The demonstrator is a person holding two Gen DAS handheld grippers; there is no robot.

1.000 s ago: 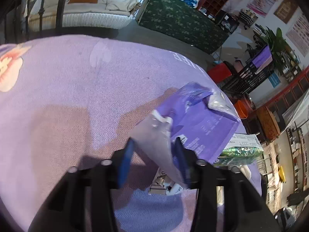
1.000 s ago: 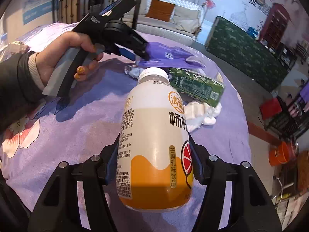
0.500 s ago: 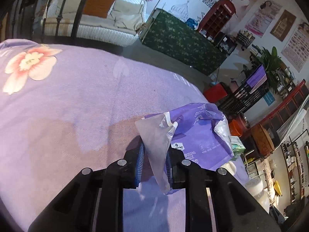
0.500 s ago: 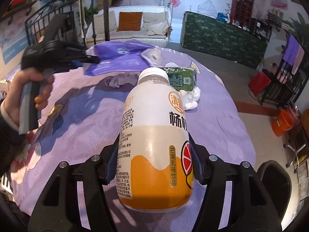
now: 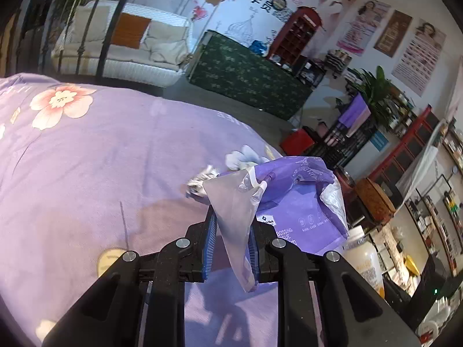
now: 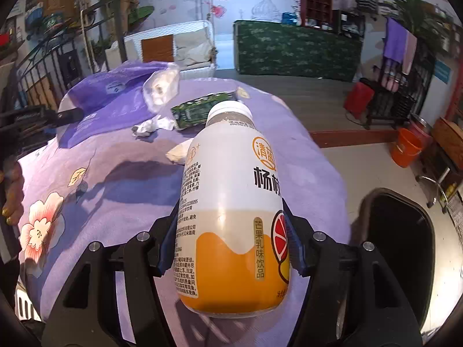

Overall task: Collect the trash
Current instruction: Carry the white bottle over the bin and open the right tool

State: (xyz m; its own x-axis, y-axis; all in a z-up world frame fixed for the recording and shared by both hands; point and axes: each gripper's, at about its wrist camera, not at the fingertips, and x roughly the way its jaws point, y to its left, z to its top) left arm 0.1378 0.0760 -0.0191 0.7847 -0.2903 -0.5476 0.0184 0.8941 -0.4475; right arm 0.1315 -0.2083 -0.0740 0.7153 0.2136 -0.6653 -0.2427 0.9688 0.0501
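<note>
In the left wrist view the left gripper [image 5: 231, 240] sat at the lower centre of the frame, its blue-padded fingers [image 5: 210, 241] drawn narrow and pinched on a clear corner of the purple plastic bag [image 5: 292, 202], which rose from between them and spread toward the right of centre above the purple flowered tablecloth [image 5: 101, 159]. A crumpled silver wrapper [image 5: 199, 182] lay on the cloth just left of the bag's upper edge. At the lower right of that frame part of the drink bottle [image 5: 364, 263] showed beside the bag. In the right wrist view the right gripper [image 6: 230, 244] filled the lower centre, its tongs closed around the lower body of the white and orange drink bottle [image 6: 231, 208], which stood tilted slightly left with its white cap toward the top of the frame. Behind the bottle, in the upper left, the purple bag [image 6: 110, 95] hung from the left gripper [image 6: 69, 113], whose black body entered from the left edge. Below the bag lay a crumpled white tissue [image 6: 153, 125] and, just right of it, a green packet [image 6: 199, 108], both on the cloth. Another pale scrap [image 6: 179, 151] lay near the bottle's left shoulder. At the lower right, off the table's edge, stood a black bin [image 6: 399, 248] with its mouth open, near the bottle but apart from it.
</note>
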